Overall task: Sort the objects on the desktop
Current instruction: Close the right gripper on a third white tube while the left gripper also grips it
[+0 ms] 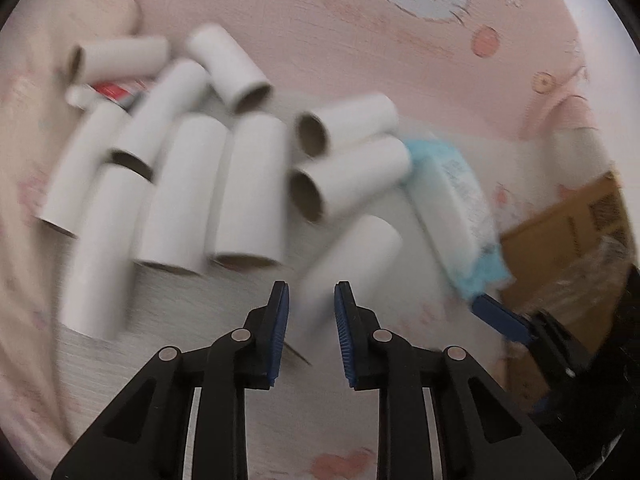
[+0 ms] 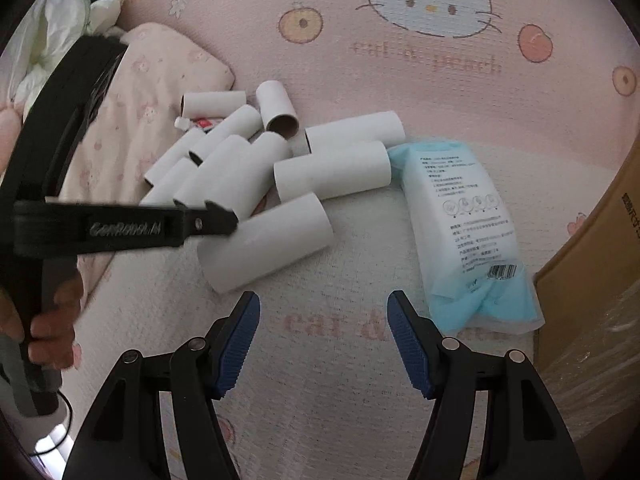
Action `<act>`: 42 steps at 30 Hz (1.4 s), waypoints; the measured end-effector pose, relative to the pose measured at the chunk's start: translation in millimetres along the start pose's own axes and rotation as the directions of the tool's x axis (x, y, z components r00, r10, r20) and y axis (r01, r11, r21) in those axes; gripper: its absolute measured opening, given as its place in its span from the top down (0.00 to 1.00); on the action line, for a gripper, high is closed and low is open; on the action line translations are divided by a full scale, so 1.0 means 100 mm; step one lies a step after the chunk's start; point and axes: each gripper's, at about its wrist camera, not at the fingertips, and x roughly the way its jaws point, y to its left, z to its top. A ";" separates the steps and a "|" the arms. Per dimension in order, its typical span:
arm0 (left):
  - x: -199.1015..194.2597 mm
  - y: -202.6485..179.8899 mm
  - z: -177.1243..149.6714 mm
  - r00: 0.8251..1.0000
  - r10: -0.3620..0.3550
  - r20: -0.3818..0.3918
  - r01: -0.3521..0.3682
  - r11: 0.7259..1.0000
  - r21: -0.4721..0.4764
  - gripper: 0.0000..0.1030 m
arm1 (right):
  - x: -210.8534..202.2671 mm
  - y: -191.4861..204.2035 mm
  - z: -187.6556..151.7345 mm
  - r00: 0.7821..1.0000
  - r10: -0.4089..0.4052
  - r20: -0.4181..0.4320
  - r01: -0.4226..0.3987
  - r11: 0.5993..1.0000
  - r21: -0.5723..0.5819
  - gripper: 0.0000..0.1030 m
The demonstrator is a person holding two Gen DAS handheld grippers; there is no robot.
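L gripper (image 1: 311, 292): jaws narrowly apart, nothing clamped; the near end of a white cardboard tube (image 1: 352, 264) is seen just ahead of the gap, contact can't be told (blur). R gripper (image 2: 323, 312): jaws held wide apart, nothing between, only the pink cartoon-print mat (image 2: 400, 80) under them. A heap of white cardboard tubes (image 2: 240, 160) is laid beyond, mid-mat. A white-and-blue plastic-wrapped pack (image 2: 464, 224) is laid just right of the heap, touching one tube. A brown cardboard box (image 2: 600, 264) is seen at far right. A hand (image 2: 52, 320) is seen at left on the L tool's grip.
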 end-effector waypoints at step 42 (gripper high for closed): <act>0.58 -0.28 -0.10 0.947 -0.286 -0.147 0.258 0.948 -0.185 0.58 | 0.36 -0.32 -0.20 0.967 0.210 -0.147 -0.176 0.960 0.215 0.57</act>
